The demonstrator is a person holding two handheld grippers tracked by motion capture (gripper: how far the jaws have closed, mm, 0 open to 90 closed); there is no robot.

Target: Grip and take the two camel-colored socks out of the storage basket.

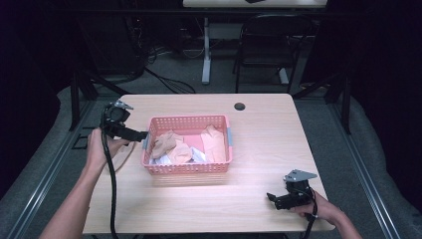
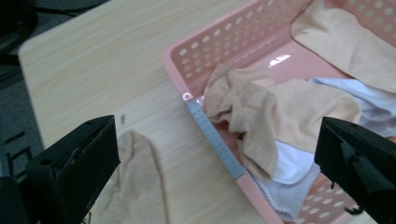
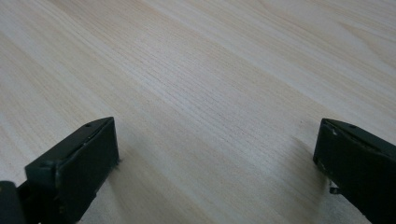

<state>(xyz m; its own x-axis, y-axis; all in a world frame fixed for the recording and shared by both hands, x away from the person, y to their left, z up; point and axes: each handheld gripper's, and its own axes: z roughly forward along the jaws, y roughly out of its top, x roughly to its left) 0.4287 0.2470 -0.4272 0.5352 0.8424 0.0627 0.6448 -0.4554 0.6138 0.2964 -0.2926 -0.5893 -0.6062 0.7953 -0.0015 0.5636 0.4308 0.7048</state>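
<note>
Two tongs, both spread wide and empty: my left gripper (image 2: 217, 154) hangs over the pink basket's (image 2: 212, 133) left rim, and a tan sock (image 2: 133, 186) lies flat on the table (image 2: 93, 60) beside it, its rounded end pointing away from me. My right gripper (image 3: 215, 158) hovers over bare wood.

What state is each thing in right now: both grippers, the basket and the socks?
Left gripper: open, empty, at the basket's left edge.
Right gripper: open, empty, over bare table.
Basket: upright on the table, holding crumpled socks.
Tan sock in basket: crumpled, draped against the rim.
Tan sock on table: lying flat outside the basket.
White socks: bunched under the tan ones.
</note>
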